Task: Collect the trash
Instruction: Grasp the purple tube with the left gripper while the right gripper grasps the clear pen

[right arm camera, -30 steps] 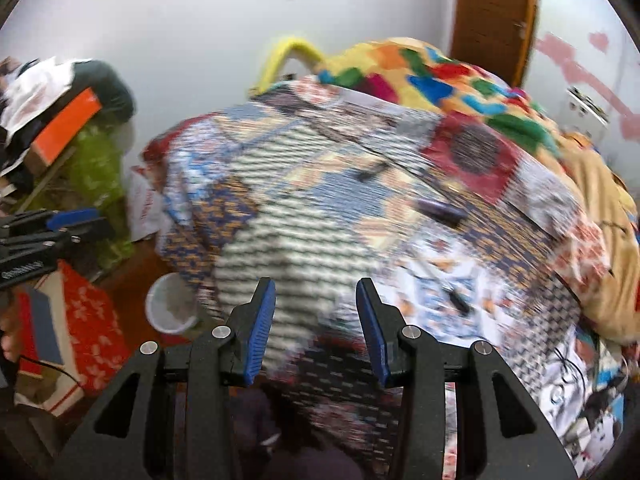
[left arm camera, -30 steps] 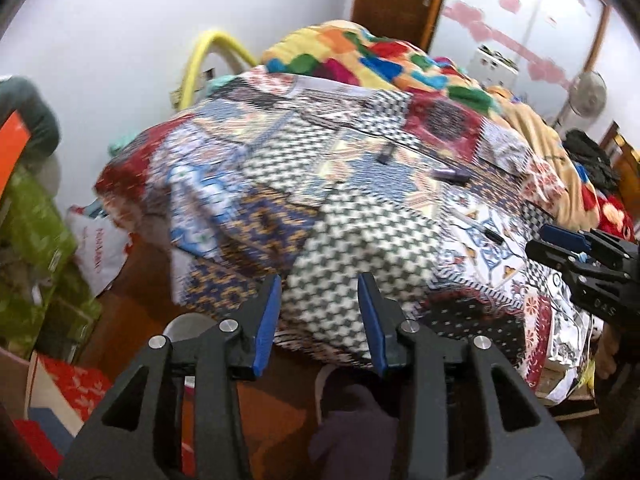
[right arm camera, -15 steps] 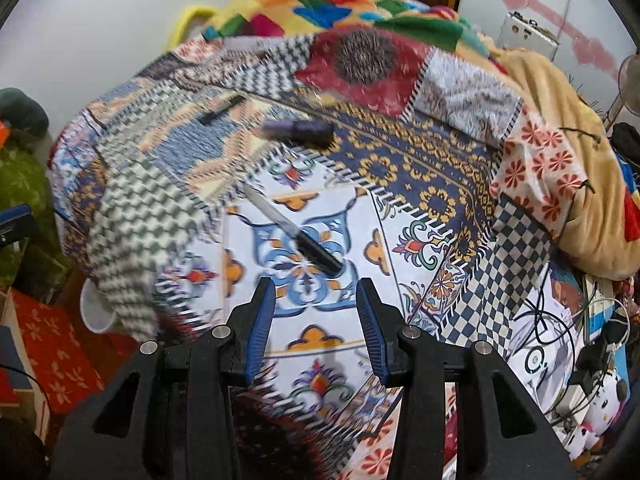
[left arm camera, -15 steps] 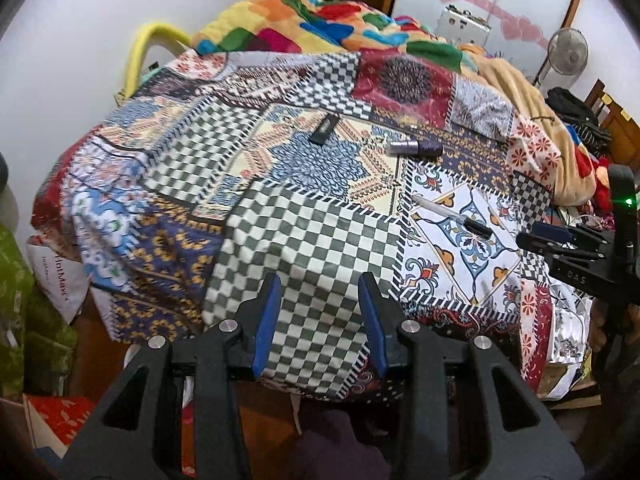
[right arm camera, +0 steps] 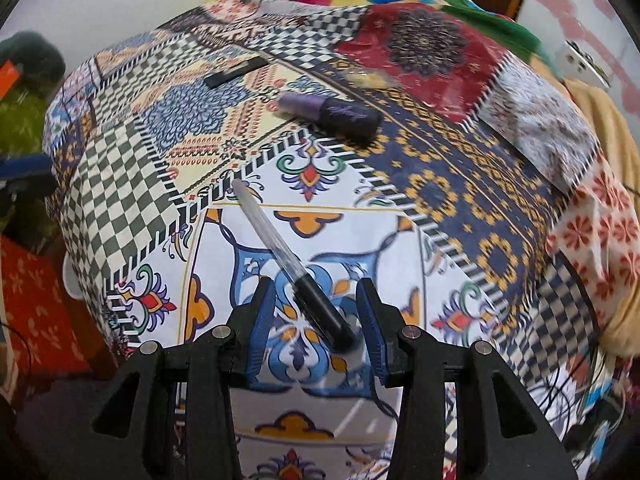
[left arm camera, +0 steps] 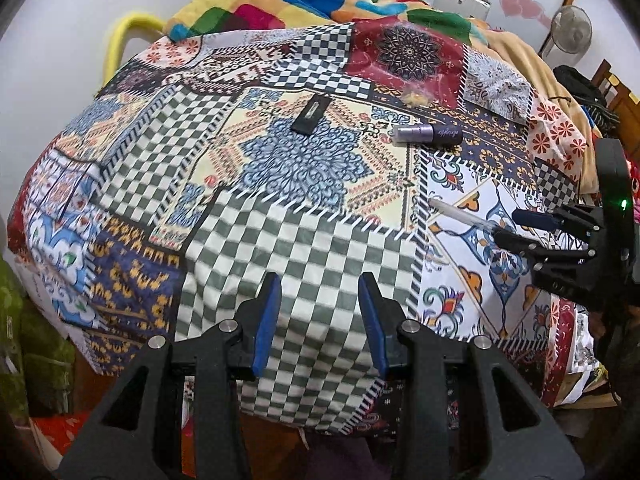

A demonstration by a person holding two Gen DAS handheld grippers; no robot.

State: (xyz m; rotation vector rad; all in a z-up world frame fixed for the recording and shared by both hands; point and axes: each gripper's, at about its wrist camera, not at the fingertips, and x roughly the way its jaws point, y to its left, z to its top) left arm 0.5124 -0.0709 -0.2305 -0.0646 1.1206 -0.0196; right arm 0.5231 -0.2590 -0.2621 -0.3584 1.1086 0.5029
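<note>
On a patchwork bedcover lie a clear pen with a black cap, a purple tube, a flat black strip and a small yellowish scrap. My right gripper is open, low over the cover, with the pen's black cap between its fingers. My left gripper is open and empty above the bed's near edge. The right gripper also shows in the left wrist view, over the pen. The tube and strip lie farther back.
A colourful blanket is piled at the far end of the bed. A tan blanket lies at the right. Green bags and a red patterned box stand on the floor at the left. Cables hang at the right.
Both grippers have moved forward and closer to the bed. My right gripper has come down around the pen's capped end. Both stay open.
</note>
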